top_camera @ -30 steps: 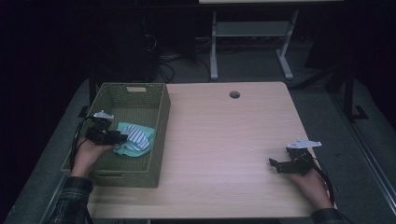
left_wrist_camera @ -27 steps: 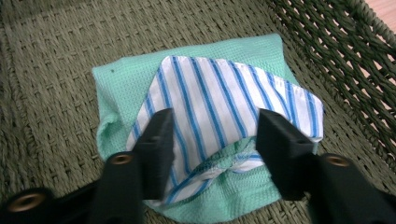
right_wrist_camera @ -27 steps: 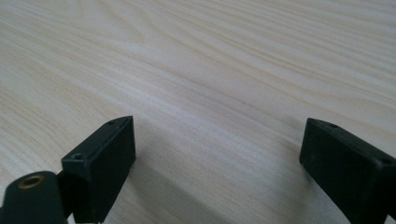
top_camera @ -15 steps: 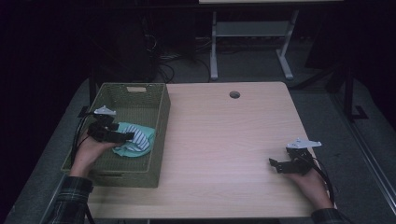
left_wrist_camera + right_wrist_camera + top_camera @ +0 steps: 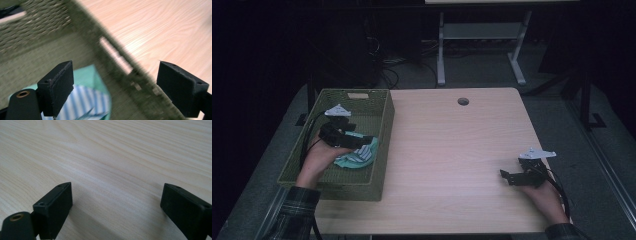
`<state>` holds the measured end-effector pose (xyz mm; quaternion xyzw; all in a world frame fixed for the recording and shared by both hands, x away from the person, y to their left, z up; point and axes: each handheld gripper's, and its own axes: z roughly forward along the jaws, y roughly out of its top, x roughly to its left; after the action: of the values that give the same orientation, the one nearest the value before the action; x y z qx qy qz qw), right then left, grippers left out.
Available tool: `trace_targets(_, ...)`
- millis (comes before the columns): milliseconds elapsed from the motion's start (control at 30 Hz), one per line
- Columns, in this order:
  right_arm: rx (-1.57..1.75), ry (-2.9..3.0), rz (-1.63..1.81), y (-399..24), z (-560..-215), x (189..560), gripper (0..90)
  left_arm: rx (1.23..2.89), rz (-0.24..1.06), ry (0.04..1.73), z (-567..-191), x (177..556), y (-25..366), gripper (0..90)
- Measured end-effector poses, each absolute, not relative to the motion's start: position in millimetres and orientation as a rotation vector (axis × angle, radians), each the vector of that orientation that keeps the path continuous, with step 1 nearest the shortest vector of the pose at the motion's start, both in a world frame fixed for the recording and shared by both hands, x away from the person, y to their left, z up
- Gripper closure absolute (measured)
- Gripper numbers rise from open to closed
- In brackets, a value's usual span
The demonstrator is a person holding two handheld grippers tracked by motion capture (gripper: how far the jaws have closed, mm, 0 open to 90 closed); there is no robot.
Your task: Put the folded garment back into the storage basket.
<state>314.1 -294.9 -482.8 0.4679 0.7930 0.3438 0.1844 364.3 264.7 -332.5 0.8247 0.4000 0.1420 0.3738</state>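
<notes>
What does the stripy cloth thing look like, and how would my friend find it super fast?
Start at the wooden table and look to its left edge, where a green woven basket sits. Inside it, just under the open left gripper, lies a crumpled cloth. It is mint green with blue and white stripes, the one soft, brightly coloured thing there.

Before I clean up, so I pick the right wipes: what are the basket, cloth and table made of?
Basket: olive woven fibre or plastic, matte, weave visible. Cloth: soft fabric, teal with white-blue stripes, crumpled. Table: pale wood-grain top, likely laminate, smooth, faint sheen.
</notes>
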Motion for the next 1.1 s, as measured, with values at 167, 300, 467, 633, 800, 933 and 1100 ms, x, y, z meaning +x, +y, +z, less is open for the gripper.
trace_targets(167, 1.318, 2.235, 0.969, -294.6, -482.8, 313.9, 10.4, 2.116, 0.350, 0.954, -327.0, 362.1, 239.1, 13.5)
trace_targets(300, 1.318, 2.236, 0.969, -294.6, -482.7, 313.9, 10.4, 2.126, 0.335, 0.919, -327.0, 361.7, 223.9, 13.7)
trace_targets(467, 1.317, 2.236, 0.969, -294.6, -482.8, 313.9, 10.3, 2.145, 0.298, 0.851, -332.1, 359.8, 193.3, 13.7)
trace_targets(633, 1.317, 2.237, 0.969, -294.6, -482.7, 313.9, 10.4, 2.151, 0.258, 0.794, -338.9, 354.3, 164.9, 13.9)
trace_targets(800, 1.316, 2.237, 0.969, -294.6, -482.7, 313.9, 10.3, 2.167, 0.244, 0.746, -349.2, 348.4, 137.1, 13.9)
trace_targets(933, 1.315, 2.238, 0.969, -294.6, -482.7, 313.8, 10.4, 2.191, 0.248, 0.718, -360.1, 344.1, 119.5, 13.9)
trace_targets(1100, 1.312, 2.240, 0.970, -294.7, -482.7, 313.8, 10.4, 2.209, 0.230, 0.711, -379.1, 339.9, 104.7, 13.9)
